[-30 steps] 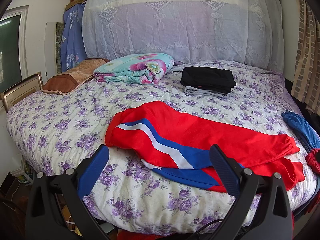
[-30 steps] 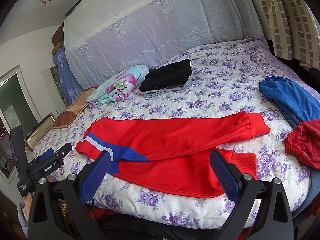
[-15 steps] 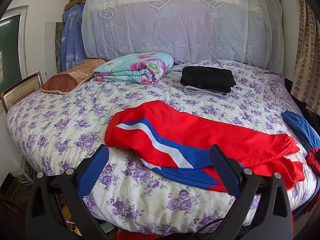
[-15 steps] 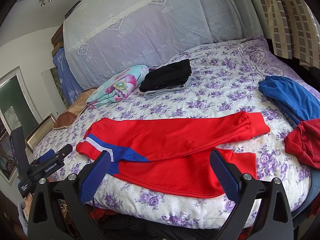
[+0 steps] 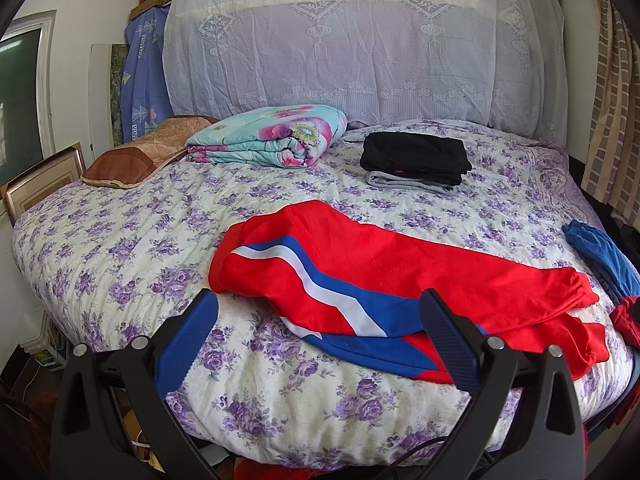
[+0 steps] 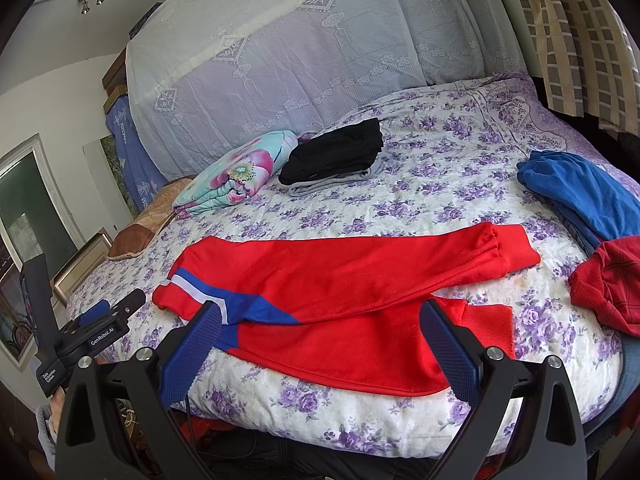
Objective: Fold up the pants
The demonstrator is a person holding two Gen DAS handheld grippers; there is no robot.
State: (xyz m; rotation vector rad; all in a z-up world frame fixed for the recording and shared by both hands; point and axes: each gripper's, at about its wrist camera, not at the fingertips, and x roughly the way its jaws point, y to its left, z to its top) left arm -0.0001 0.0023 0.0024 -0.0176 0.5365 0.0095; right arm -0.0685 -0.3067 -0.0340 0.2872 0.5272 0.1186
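Observation:
Red track pants point(image 5: 400, 272) with a blue and white stripe lie spread across the near part of the bed, waistband to the left, legs to the right, one leg over the other. They also show in the right wrist view point(image 6: 340, 280). My left gripper point(image 5: 320, 316) is open and empty, held at the bed's near edge just short of the pants. My right gripper point(image 6: 320, 320) is open and empty, at the near edge in front of the lower leg. The left gripper's body point(image 6: 92, 332) shows at the left of the right wrist view.
The floral bedspread point(image 5: 132, 248) covers a big bed. A folded black and grey stack point(image 5: 416, 160), a folded floral quilt point(image 5: 272, 140) and a brown pillow point(image 5: 148, 156) lie at the back. Blue clothes point(image 6: 580, 196) and a red garment point(image 6: 608, 284) lie at the right edge.
Both grippers have drifted slightly; the pants have not moved and both grippers stay open.

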